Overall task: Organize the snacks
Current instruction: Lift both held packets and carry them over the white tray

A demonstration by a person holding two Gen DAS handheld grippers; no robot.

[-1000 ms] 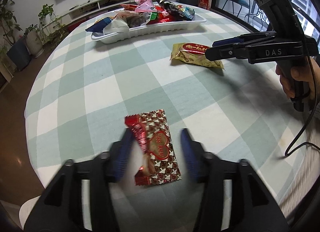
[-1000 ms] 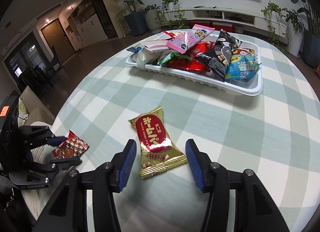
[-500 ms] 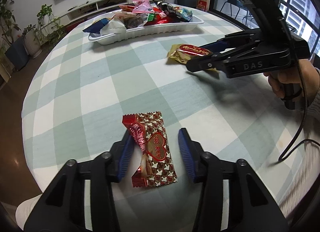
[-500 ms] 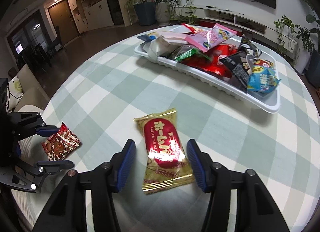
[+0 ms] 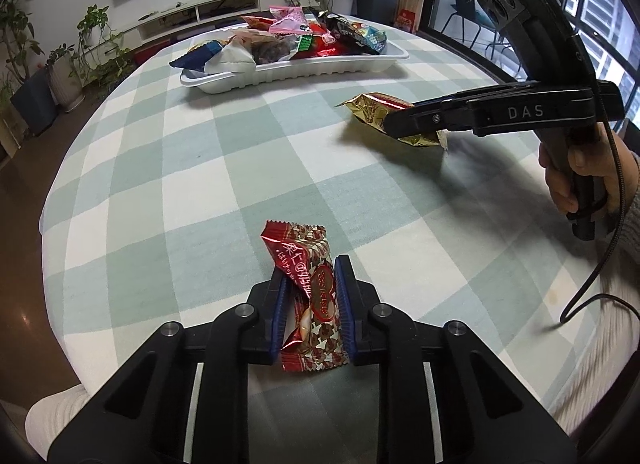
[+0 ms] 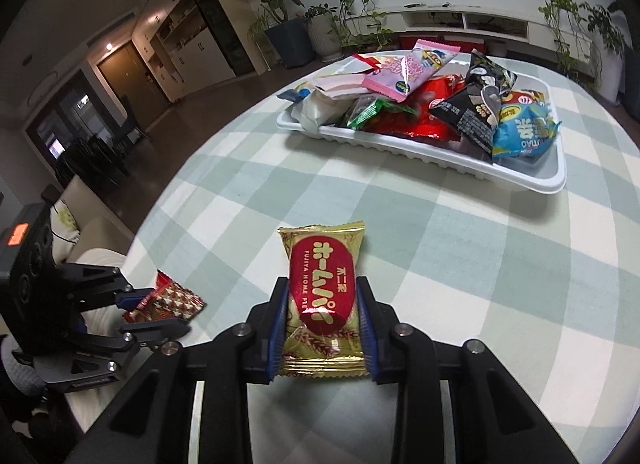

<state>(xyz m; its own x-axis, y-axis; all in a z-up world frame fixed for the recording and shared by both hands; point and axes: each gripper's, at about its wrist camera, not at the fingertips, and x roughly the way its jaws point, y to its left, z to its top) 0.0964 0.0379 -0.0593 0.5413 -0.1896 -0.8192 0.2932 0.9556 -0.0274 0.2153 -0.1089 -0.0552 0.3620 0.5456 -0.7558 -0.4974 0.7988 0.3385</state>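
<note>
My left gripper (image 5: 310, 270) is shut on a red snack packet with star and heart print (image 5: 308, 292), held near the table's front edge; it also shows in the right wrist view (image 6: 168, 300). My right gripper (image 6: 323, 292) is shut on a gold packet with a red oval label (image 6: 323, 292), lifted slightly above the table; in the left wrist view the gold packet (image 5: 384, 114) hangs from the right gripper (image 5: 394, 126). A white tray (image 6: 420, 156) heaped with several snack packets sits at the far side; it also shows in the left wrist view (image 5: 304, 68).
The round table has a green and white checked cloth (image 5: 192, 152). A cable (image 5: 592, 284) trails from the right gripper's handle over the table's right edge. Potted plants (image 5: 72, 64) and a TV shelf stand beyond the table.
Both grippers have closed on their packets: the left on the red packet, the right on the gold one. The gold packet has risen off the cloth.
</note>
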